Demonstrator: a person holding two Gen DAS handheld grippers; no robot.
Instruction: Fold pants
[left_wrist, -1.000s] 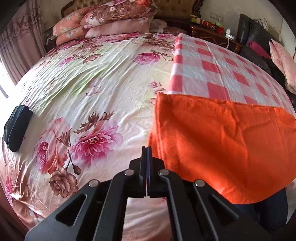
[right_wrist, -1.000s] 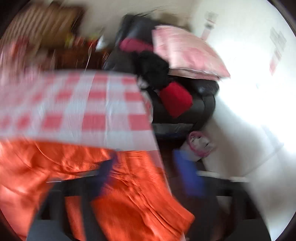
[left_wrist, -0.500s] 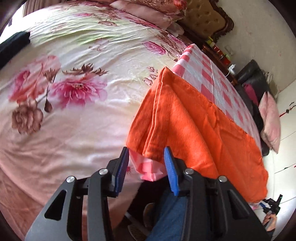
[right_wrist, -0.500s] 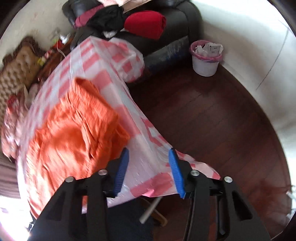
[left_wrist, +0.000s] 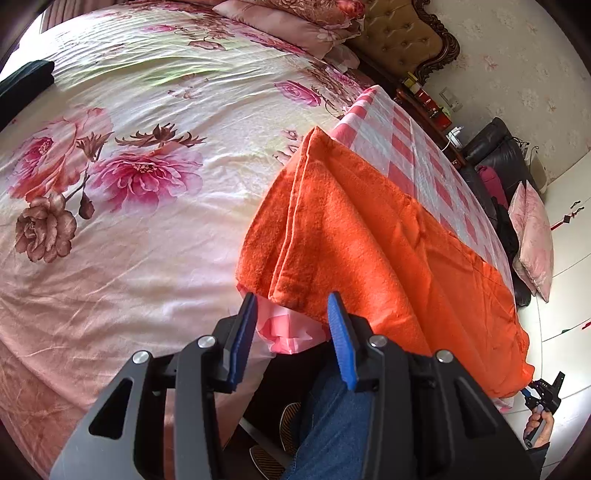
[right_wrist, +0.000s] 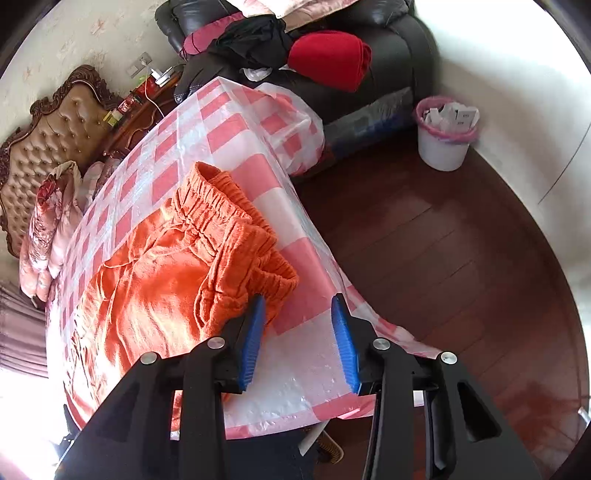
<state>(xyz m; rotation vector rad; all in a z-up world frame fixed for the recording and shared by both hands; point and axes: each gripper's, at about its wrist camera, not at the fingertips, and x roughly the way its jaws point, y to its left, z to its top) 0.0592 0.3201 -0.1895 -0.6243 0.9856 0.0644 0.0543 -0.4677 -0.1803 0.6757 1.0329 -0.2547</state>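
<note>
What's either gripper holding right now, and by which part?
Nothing. The left gripper is open at the leg-hem end of the orange pants. The right gripper is open beside the waistband. No cloth is pinched by either.

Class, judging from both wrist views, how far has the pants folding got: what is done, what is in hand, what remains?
Done: the orange pants lie doubled lengthwise on the checked cloth, leg edges stacked. In hand: nothing gripped; the left claw stands open at the leg ends, the right claw open by the waistband. Left: probably folding the length across.
</note>
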